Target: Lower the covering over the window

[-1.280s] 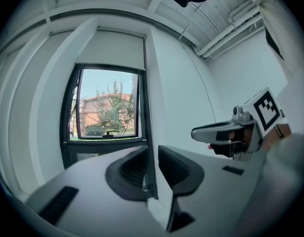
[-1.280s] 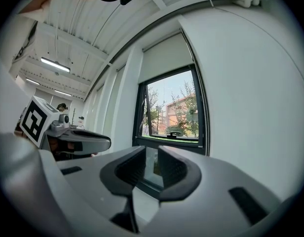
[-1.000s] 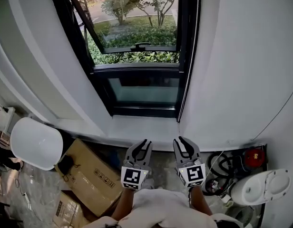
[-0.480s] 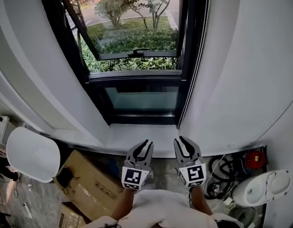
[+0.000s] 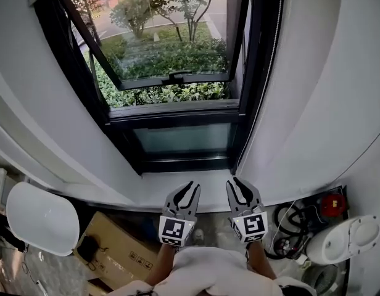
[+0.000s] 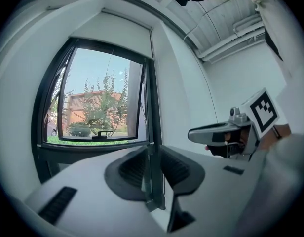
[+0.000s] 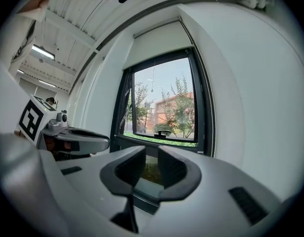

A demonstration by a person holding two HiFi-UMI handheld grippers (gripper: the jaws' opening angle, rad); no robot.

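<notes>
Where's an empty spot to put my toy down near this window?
The white window sill is bare, between the black window frame and the white walls. Below it is crowded: cardboard boxes left, cables and a white machine right.

floor [image 5: 210,224]: cardboard box [image 5: 116,250] at left; cable coil [image 5: 287,218], white appliance [image 5: 345,239] at right.
</notes>
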